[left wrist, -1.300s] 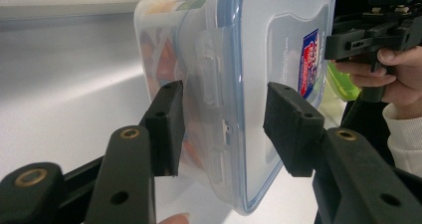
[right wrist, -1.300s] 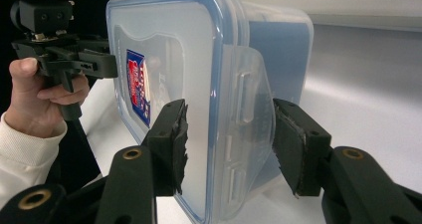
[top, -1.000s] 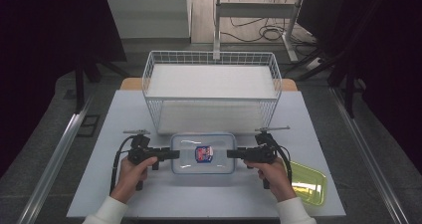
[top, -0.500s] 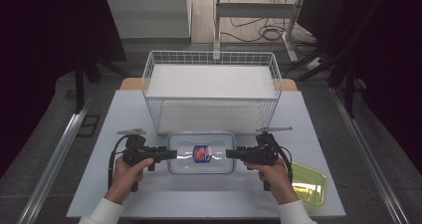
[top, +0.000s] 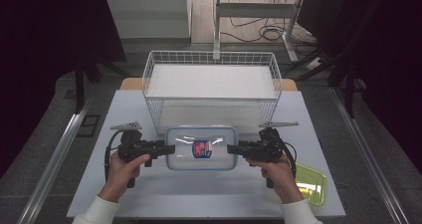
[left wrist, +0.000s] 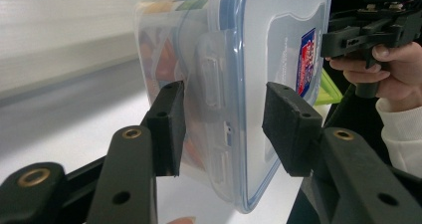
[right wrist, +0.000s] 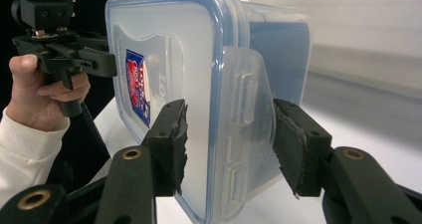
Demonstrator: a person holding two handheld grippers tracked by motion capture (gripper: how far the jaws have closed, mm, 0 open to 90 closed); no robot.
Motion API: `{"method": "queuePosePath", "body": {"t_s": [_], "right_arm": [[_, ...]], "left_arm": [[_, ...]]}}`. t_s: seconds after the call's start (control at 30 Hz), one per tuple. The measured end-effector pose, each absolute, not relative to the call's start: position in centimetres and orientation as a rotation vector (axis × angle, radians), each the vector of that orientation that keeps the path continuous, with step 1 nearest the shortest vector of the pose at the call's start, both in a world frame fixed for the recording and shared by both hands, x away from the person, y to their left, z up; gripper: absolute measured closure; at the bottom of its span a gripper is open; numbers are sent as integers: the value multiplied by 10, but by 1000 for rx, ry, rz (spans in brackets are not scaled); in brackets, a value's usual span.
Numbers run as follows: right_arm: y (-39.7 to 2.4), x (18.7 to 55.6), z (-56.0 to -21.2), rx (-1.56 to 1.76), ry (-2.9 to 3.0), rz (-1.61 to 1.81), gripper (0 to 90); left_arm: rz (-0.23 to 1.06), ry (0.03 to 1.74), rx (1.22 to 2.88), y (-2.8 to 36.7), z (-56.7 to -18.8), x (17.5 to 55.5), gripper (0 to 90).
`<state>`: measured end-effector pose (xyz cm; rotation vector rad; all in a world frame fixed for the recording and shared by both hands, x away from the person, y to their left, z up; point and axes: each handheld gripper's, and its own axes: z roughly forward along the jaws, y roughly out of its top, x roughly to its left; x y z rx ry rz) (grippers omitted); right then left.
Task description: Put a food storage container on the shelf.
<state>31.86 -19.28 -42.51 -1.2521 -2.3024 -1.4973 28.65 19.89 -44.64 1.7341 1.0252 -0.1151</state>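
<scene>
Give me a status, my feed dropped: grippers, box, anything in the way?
Left gripper and right gripper clamped on opposite ends of the lidded plastic box. Box held above the table. Wire basket right behind it.

I stand at a pale blue-grey table point(top: 149, 204). It sits on a grey floor point(top: 50, 149). A white wire basket point(top: 211, 84) stands at the far side of my table, and a light brown board point(top: 130, 83) peeks out from behind it. A small yellow-green tray point(top: 311, 183) lies by the near right corner. Black curtains point(top: 45, 35) hang on both sides, so the room is dark there. Farther back the floor is bright, with a grey metal stand point(top: 259, 10) and some black cables point(top: 263, 33) lying on it.
</scene>
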Motion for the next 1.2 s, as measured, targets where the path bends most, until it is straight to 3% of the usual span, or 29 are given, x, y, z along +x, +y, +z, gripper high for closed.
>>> {"method": "queuePosePath", "body": {"t_s": [1.2], "right_arm": [[-199, 337, -331, -1187, -2358, -1680, 496]], "left_arm": [[-1, 933, 1715, 194, -345, 313, 527]]}}
